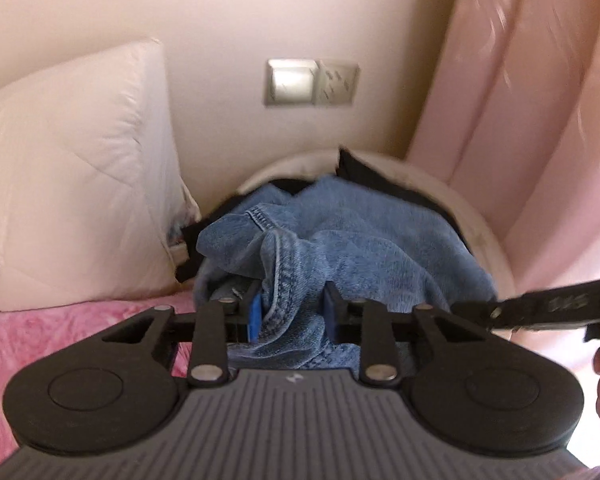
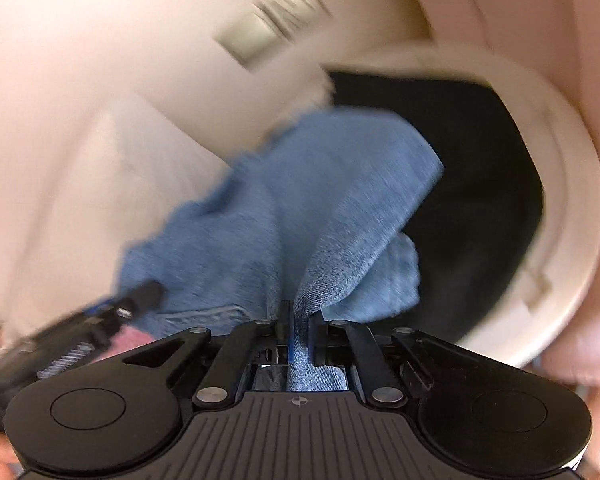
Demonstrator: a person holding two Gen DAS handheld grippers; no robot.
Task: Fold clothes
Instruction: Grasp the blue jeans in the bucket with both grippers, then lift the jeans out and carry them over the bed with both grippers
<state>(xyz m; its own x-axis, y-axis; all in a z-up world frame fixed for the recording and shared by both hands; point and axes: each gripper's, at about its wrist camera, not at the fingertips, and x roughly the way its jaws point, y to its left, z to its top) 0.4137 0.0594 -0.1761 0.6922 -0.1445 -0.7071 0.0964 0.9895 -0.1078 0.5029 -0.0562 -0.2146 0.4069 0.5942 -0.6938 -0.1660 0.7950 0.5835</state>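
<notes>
Both grippers lifting blue denim from the white basket (image 2: pixel 568 184)

Right gripper (image 2: pixel 300 322) pinches the denim garment (image 2: pixel 332 184) tight; left gripper (image 1: pixel 290 304) is narrowed around a seamed fold, apparently gripping it. Raise both together so fabric between the jaws clears the rim.

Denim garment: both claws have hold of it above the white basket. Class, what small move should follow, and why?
Probably lift both claws together to draw the denim garment out of the white basket. The right claw pinches a fold and the left claw holds a seamed edge, yet most of the fabric lies bunched in the basket, so it cannot be spread for folding.
</notes>
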